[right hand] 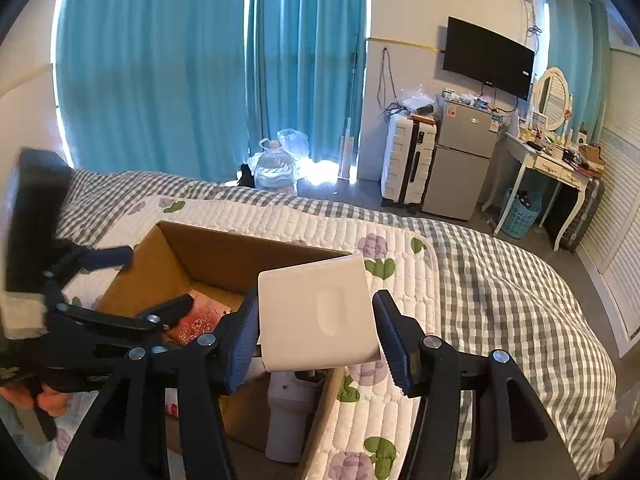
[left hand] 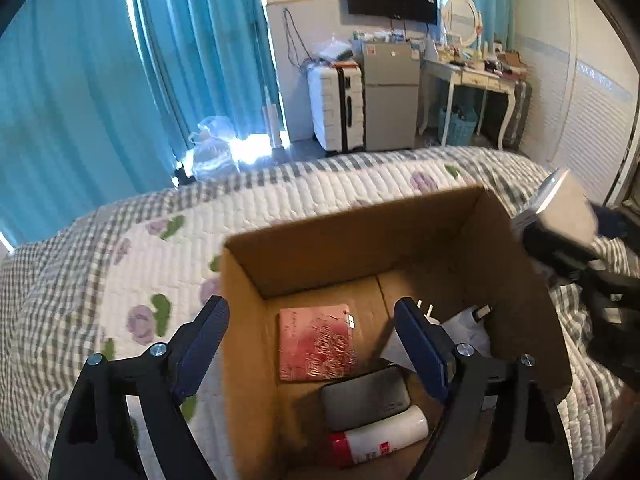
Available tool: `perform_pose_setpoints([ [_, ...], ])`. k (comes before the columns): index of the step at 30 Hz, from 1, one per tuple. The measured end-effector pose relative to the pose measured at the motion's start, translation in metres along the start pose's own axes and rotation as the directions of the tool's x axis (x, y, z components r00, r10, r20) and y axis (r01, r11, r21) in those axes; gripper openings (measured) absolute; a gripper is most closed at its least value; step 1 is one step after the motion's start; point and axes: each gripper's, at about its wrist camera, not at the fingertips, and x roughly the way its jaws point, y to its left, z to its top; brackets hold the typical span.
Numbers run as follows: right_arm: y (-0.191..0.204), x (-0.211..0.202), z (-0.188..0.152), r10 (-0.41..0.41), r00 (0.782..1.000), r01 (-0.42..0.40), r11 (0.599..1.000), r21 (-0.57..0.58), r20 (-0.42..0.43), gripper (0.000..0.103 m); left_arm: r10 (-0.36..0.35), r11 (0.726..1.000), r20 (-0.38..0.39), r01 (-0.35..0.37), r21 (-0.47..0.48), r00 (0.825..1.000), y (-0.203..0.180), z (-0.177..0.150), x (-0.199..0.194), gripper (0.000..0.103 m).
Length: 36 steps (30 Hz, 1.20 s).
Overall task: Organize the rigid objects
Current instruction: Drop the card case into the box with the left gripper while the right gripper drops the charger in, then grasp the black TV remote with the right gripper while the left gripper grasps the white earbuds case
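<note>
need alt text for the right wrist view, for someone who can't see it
The right gripper holds a white rectangular box between its blue-padded fingers, above the near right corner of an open cardboard box on a quilted floral bedspread. At left, the left gripper reaches into the box over a pink patterned packet. Teal curtains hang behind.

No text legible anywhere. Red-and-white cylindrical bottle (left hand: 376,438), near edge of brown cardboard box (left hand: 248,320), has a small red label w/ white marks, too blurred to read. Pink flat booklet (left hand: 316,344) at box mid-floor shows faint print, unreadable. Black wall TV (right hand: 488,56): tiny logo on bottom bezel, can't tell. Silver mini fridge (right hand: 464,160): stickers, illegible.
</note>
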Motion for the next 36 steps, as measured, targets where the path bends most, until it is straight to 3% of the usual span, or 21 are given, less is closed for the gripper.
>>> perform_pose_setpoints([
  [9, 0.009, 0.051, 0.002, 0.008, 0.999, -0.005, 0.998, 0.061, -0.048, 0.055, 0.001, 1.0, 0.048, -0.002, 0.015, 0.999, 0.017, -0.004, -0.021, 0.086],
  [12, 0.01, 0.048, 0.002, -0.002, 1.0, 0.003, 0.998, 0.068, -0.023, 0.063, -0.008, 1.0, 0.065, 0.008, 0.006, 0.998, 0.02, -0.006, -0.028, 0.086],
  [16, 0.012, 0.022, 0.01, -0.014, 1.0, 0.014, 0.999, 0.052, -0.006, 0.064, -0.016, 1.0, 0.061, 0.017, -0.011, 0.998, 0.017, -0.01, -0.047, 0.086],
  [18, 0.013, -0.004, 0.013, -0.026, 1.0, 0.026, 0.999, 0.044, 0.001, 0.065, -0.022, 1.0, 0.07, 0.023, -0.012, 0.997, 0.015, -0.014, -0.062, 0.089],
  [20, 0.011, -0.034, 0.014, -0.042, 0.999, 0.042, 0.998, 0.046, 0.012, 0.07, -0.027, 0.999, 0.088, 0.029, -0.019, 0.996, 0.015, -0.021, -0.086, 0.098],
  [24, 0.011, -0.096, 0.008, -0.07, 0.997, 0.069, 0.996, 0.063, 0.019, 0.072, -0.041, 0.998, 0.113, 0.045, -0.036, 0.993, 0.018, -0.039, -0.129, 0.099],
  [29, 0.025, -0.154, -0.026, -0.119, 0.993, 0.118, 0.991, 0.065, 0.011, 0.084, -0.048, 0.996, 0.128, 0.057, -0.068, 0.991, 0.026, -0.069, -0.168, 0.1],
  [36, 0.064, -0.16, -0.095, -0.119, 0.99, 0.124, 0.99, 0.07, -0.08, 0.084, -0.03, 0.992, 0.149, 0.047, -0.117, 0.988, 0.032, -0.116, -0.183, 0.1],
])
